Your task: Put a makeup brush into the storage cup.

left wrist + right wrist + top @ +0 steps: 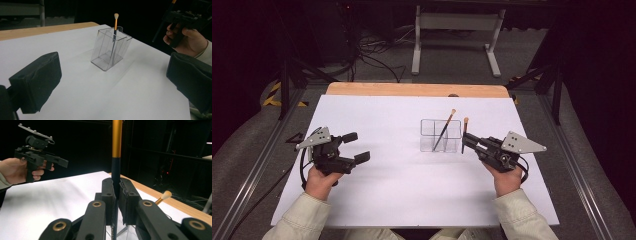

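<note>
1. Right of centre in the high view, the right gripper [465, 141] has its jaws clamped on a makeup brush [464, 134], which stands nearly upright with its pale tip on top.
2. The right gripper view shows that grip close up: the two black pads [128, 200] squeeze the brush's dark handle [115, 173], and its gold ferrule runs out of the top of the frame.
3. That brush sits just beside the right wall of the clear organizer [440, 135], near the middle of the high view, on the white table sheet [402, 190].
4. A second brush [444, 129] leans inside the organizer, tip pointing to the upper right.
5. In the left gripper view the organizer [110, 48] stands upright at centre, the brush in it [114, 30] poking above the rim.
6. At the left of the high view, the left gripper [357, 147] has its jaws spread wide with nothing between them, well apart from the organizer.
7. A wooden table edge [417, 90] shows along the top of the sheet.
</note>
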Motion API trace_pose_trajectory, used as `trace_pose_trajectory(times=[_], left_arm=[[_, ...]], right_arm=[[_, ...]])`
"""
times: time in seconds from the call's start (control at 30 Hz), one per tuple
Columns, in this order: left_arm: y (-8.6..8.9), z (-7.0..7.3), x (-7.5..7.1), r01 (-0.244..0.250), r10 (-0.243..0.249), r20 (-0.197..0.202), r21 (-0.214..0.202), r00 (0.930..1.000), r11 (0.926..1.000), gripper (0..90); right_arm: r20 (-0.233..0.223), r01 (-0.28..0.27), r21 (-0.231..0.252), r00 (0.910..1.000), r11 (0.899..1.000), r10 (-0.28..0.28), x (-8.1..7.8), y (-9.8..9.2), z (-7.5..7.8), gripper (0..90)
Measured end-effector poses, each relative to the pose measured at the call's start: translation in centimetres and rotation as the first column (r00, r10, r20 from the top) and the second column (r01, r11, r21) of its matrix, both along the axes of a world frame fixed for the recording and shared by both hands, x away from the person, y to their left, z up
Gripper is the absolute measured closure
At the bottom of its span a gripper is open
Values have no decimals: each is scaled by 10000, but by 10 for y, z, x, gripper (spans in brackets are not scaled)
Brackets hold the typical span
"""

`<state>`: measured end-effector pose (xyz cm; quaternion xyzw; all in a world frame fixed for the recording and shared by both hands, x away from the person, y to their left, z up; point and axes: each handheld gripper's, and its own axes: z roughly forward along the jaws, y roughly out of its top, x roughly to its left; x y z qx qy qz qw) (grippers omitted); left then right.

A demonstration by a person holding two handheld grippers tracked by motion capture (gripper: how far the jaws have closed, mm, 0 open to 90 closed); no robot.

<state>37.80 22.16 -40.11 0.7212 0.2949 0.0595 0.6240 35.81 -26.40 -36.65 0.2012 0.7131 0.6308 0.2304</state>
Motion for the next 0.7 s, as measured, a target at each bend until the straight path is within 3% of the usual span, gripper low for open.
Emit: trace_pose_trajectory(times=[0.23,0.7], left_arm=[[-1,0,0,35,-35,-2,11,10000,10000,8],[-1,-1,1,50,-50,8,-13,10000,10000,8]], right_arm=[[-237,-3,629,9997,9980,18,5,-6,-5,826],[-416,5,829,9991,9966,30,19,-5,-2,825]])
